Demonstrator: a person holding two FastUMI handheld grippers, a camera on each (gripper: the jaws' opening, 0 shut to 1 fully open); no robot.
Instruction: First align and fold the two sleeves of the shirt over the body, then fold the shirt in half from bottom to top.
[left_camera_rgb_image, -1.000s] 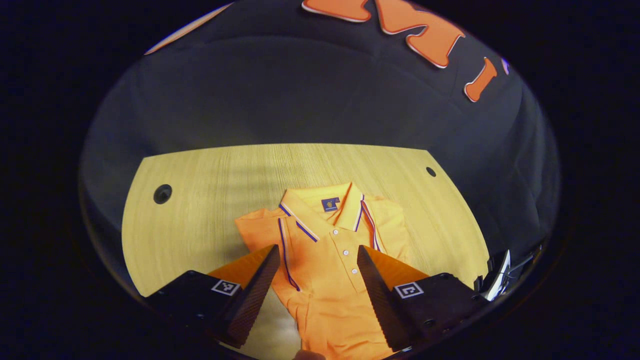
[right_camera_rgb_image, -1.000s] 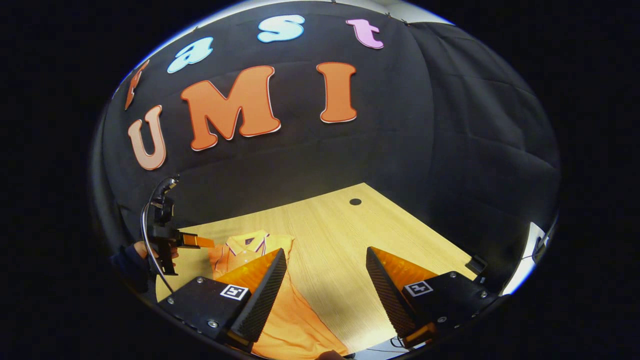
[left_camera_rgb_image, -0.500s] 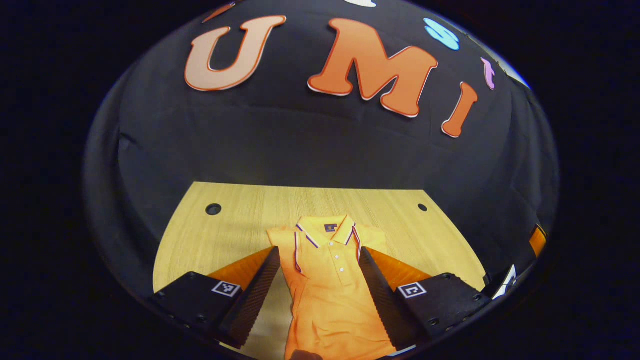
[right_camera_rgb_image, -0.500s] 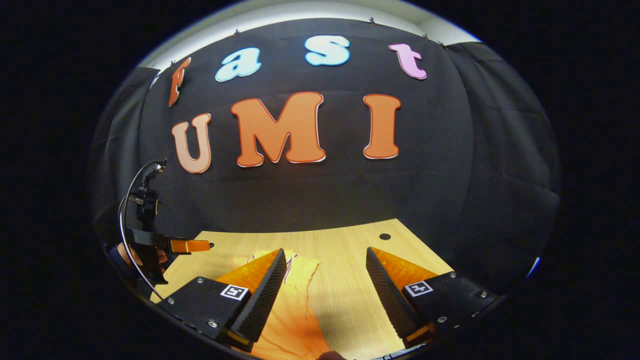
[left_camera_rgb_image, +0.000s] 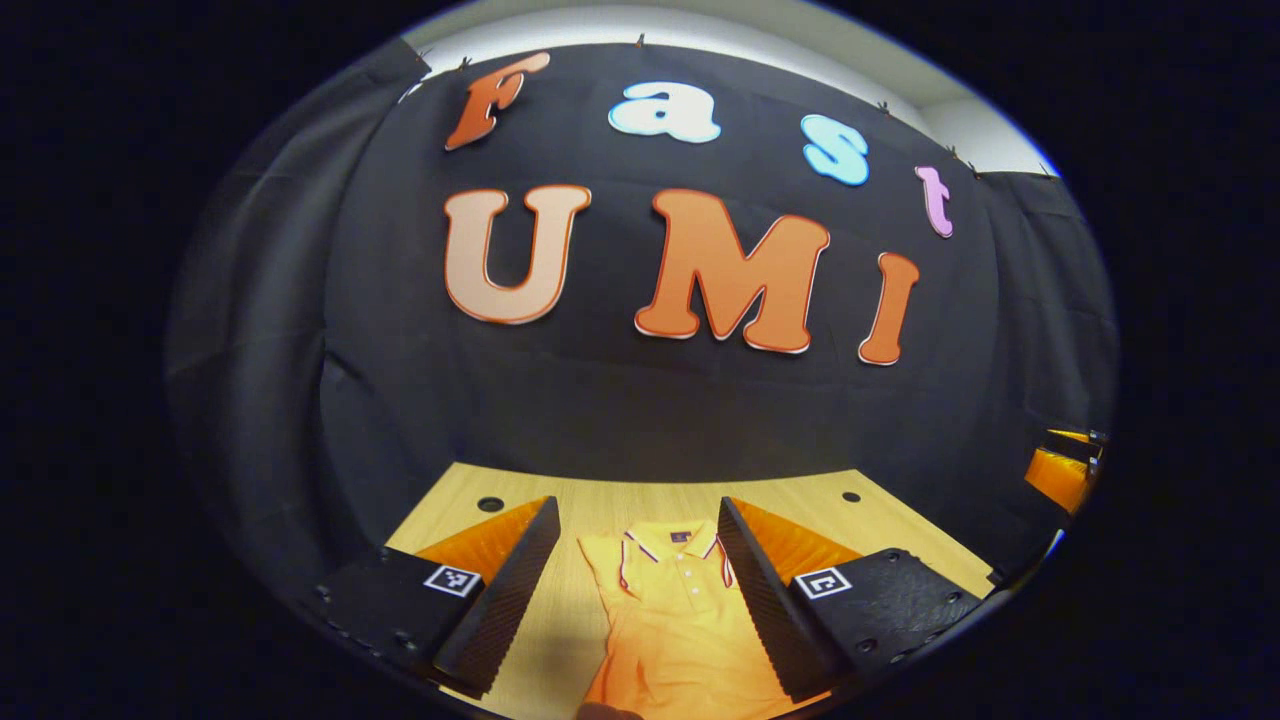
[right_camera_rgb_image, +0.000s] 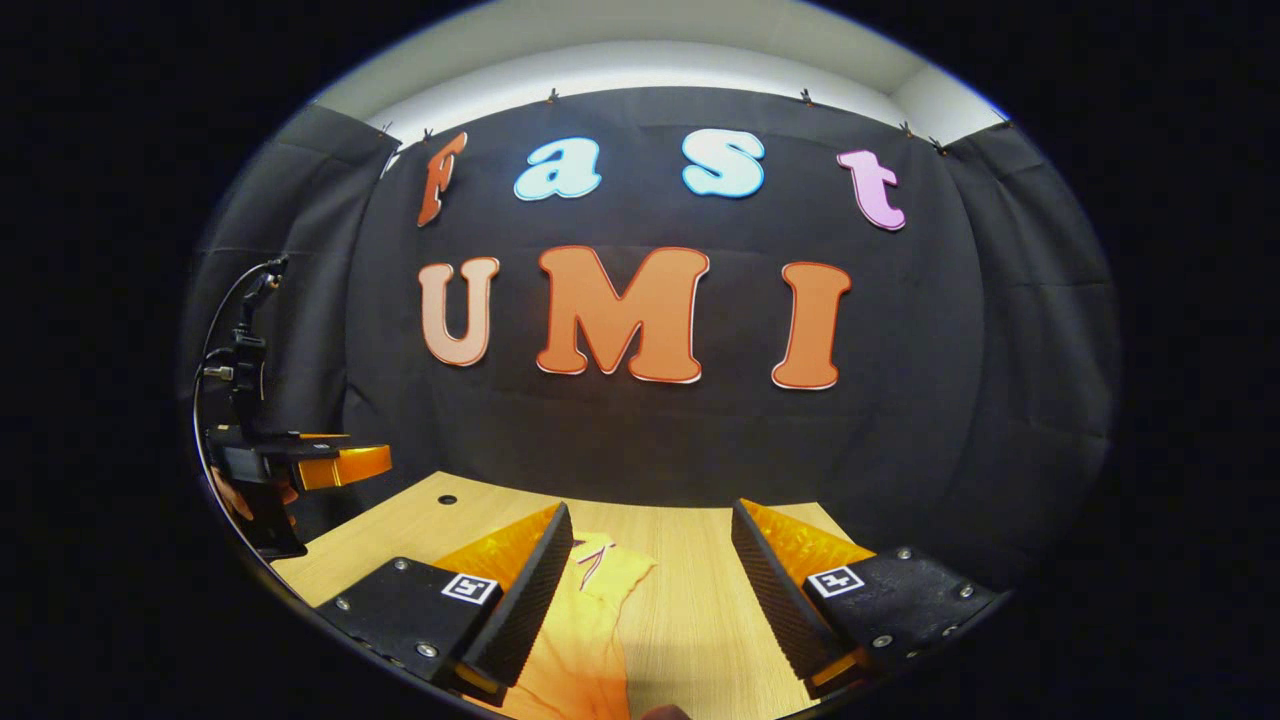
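Observation:
An orange polo shirt (left_camera_rgb_image: 665, 615) lies flat on the wooden table (left_camera_rgb_image: 560, 610), collar at the far end, its sides folded in so that it looks narrow. My left gripper (left_camera_rgb_image: 637, 505) is open and held above the near part of the shirt, touching nothing. In the right gripper view the shirt (right_camera_rgb_image: 590, 620) lies low and left, partly behind one finger. The right gripper (right_camera_rgb_image: 650, 508) is open above the table (right_camera_rgb_image: 690, 600), with nothing between its fingers. The left gripper (right_camera_rgb_image: 330, 465) also appears at the far left of that view, held by a hand (right_camera_rgb_image: 235, 495).
The table has small round holes near its back corners (left_camera_rgb_image: 490, 504) (left_camera_rgb_image: 851, 496) (right_camera_rgb_image: 447, 499). The booth's black cloth wall stands right behind the table's far edge. An orange part of the right gripper (left_camera_rgb_image: 1060, 470) shows at the right edge of the left gripper view.
Both grippers have lifted and tilted up, away from the shirt; the shirt and table have sunk lower and grown smaller in both views. Both stayed open.

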